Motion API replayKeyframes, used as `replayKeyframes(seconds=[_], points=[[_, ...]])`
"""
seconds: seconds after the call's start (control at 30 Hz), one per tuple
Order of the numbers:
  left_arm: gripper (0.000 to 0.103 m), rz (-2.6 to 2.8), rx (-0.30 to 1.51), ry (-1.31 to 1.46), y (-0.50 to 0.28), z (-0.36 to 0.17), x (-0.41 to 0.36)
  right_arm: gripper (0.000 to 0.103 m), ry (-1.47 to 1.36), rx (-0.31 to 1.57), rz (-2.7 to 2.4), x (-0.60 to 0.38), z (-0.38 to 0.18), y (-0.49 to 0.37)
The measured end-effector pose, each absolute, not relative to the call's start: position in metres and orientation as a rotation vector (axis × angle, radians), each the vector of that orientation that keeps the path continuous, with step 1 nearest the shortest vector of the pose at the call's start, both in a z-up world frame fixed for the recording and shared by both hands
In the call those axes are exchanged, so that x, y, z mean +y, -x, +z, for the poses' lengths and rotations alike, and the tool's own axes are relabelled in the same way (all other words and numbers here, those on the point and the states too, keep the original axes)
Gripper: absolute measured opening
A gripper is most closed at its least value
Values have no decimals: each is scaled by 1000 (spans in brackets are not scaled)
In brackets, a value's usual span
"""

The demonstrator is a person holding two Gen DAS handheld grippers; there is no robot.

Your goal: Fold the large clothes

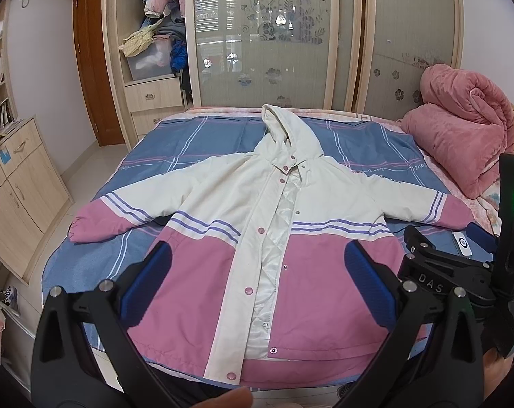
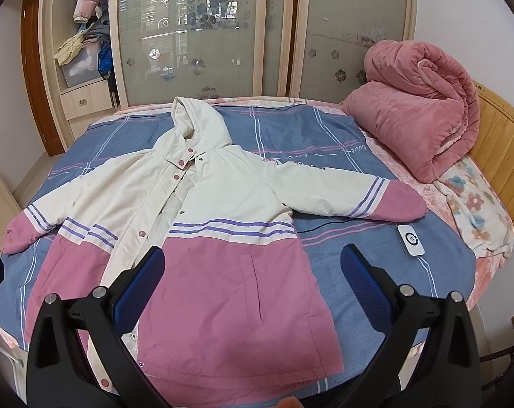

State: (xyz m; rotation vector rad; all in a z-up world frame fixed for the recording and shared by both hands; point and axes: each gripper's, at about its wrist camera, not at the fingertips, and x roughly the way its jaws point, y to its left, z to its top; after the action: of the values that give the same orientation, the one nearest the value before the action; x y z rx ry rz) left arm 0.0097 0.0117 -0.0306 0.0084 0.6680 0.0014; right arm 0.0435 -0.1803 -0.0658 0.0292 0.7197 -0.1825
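A big coat [image 1: 257, 238] lies flat on the bed [image 1: 359, 142], front side up, right in the middle. Its top half is cream and its bottom half is pink, with thin purple stripes where the two colors meet. Both sleeves stick out to the sides and end in pink cuffs. The hood [image 1: 287, 132] points away toward the wardrobe [image 1: 263, 34]. The front hangs a little open, so the shiny quilted lining shows. Round pink snaps run down the cream edge. The cloth looks smooth and puffy.

The bed cover is blue with white and pink lines. A fluffy pink blanket [image 2: 420, 102] sits rolled up at one side. A small white remote [image 2: 410, 239] lies on the cover near a sleeve.

The left gripper [image 1: 257, 285] hangs over the pink bottom of the coat. Its blue, bumpy fingers [image 1: 148, 285] are spread wide and hold nothing. The right gripper [image 2: 253, 289] hangs over the coat's other side, fingers [image 2: 365, 285] also spread wide, touching nothing.
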Motion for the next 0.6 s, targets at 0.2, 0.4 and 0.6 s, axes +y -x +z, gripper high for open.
replayKeyframes(seconds=[0.2, 0.4, 0.6], points=[[101, 1, 668, -9, -10, -32, 12, 102, -29, 720, -182, -180, -65, -44], [101, 2, 669, -9, -10, -31, 11, 102, -28, 722, -179, -180, -67, -45], [101, 1, 673, -12, -12, -34, 11, 102, -27, 724, -180, -180, -68, -46]])
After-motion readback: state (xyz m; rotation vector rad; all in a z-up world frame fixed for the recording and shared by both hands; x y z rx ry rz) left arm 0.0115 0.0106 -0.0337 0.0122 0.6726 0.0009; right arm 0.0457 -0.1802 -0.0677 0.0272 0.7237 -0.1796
